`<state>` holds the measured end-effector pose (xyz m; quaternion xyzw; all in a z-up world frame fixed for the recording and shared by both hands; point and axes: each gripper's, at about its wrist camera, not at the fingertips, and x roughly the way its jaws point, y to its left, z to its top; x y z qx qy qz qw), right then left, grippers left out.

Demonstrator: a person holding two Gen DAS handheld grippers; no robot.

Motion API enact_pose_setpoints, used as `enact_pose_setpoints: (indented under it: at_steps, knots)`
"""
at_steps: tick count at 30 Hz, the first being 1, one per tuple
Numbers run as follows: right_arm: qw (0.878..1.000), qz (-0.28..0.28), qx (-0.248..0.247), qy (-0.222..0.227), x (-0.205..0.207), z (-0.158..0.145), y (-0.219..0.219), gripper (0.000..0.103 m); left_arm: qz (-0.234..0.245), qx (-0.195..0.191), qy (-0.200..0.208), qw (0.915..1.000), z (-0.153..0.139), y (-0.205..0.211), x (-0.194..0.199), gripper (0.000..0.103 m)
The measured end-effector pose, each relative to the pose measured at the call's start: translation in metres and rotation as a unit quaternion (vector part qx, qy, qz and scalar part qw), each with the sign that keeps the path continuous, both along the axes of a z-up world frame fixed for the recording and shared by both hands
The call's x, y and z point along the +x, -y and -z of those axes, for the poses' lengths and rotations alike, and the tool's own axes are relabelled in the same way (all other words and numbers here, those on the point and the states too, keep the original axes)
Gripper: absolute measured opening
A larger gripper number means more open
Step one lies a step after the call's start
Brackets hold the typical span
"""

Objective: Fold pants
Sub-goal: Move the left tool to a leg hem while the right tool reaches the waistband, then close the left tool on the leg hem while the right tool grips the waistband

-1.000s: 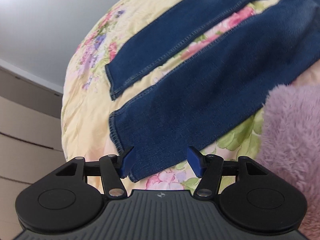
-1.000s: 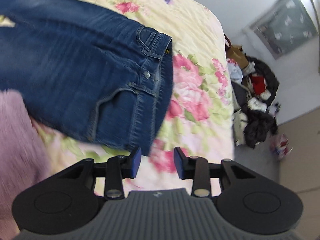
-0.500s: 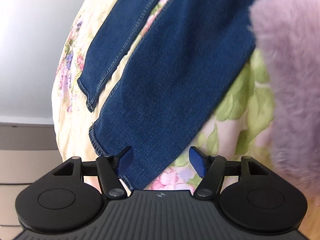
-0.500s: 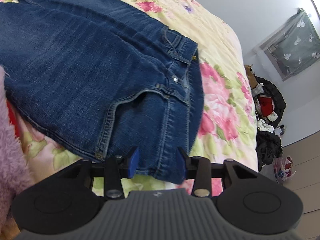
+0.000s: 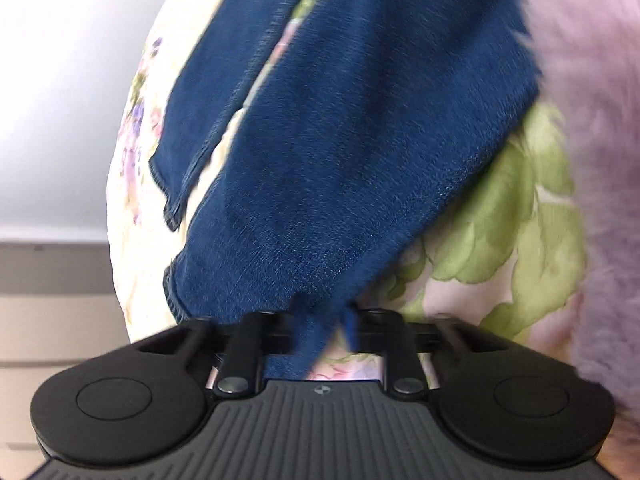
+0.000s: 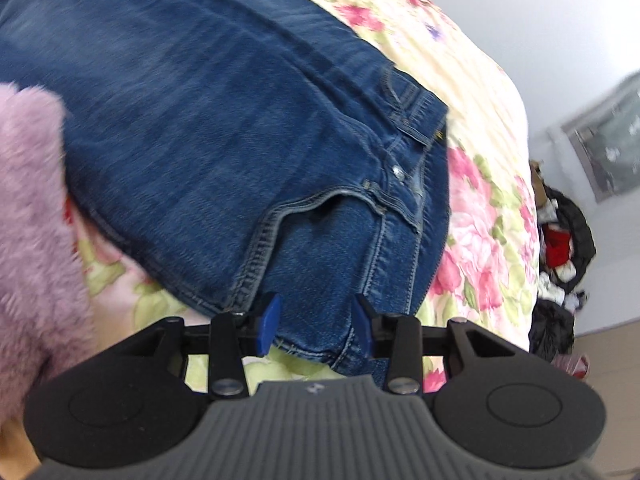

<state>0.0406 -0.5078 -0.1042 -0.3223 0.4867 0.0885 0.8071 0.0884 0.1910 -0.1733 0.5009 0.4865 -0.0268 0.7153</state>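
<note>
Jeans (image 5: 360, 152): soft, heavyish denim | I took hem and waistband | left gripper (image 5: 322, 320) closing on hem corner | right gripper (image 6: 316, 322) half-open, straddling waistband corner.

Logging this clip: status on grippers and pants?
Left gripper closing on the hem. Right gripper open, astride waistband corner. Jeans flat on bedspread. Nothing blocking.

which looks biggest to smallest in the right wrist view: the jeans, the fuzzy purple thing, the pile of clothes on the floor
1. jeans
2. fuzzy purple thing, though it is cut off and close to the camera
3. pile of clothes, far off
</note>
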Motion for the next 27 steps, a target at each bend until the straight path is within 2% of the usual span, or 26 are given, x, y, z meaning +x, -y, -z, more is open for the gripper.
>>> enact_pose_setpoints:
  at_steps: [2,5,7,11,13,20,27]
  knots:
    - [1.000,-0.016,-0.003,-0.006,-0.002,-0.001,-0.003,0.036,-0.017,-0.022,0.025,0.9993,-0.013,-0.001,0.002,0.009]
    - [0.999,-0.044,-0.023,-0.008,-0.006,0.000,-0.011,0.033,-0.043,-0.054,0.058,0.9959,-0.034,-0.001,0.005,0.005]
    - [0.998,-0.057,-0.031,-0.007,-0.010,-0.002,-0.014,0.032,-0.054,-0.062,0.067,0.9943,-0.043,-0.001,0.008,0.004]
    - [0.996,-0.081,-0.039,0.000,-0.020,-0.008,-0.016,0.033,-0.067,-0.063,0.082,0.9923,-0.055,0.003,0.009,0.004]
    - [0.994,-0.103,-0.042,0.001,-0.028,-0.008,-0.021,0.041,-0.074,-0.064,0.088,0.9914,-0.058,0.004,0.010,0.004]
    - [0.979,-0.186,-0.083,0.011,-0.050,0.022,-0.042,0.041,-0.099,-0.056,0.100,0.9884,-0.066,0.013,0.009,0.004]
    - [0.979,-0.176,-0.104,0.002,-0.036,0.050,-0.036,0.040,-0.131,-0.063,0.112,0.9830,-0.070,0.012,0.016,0.004]
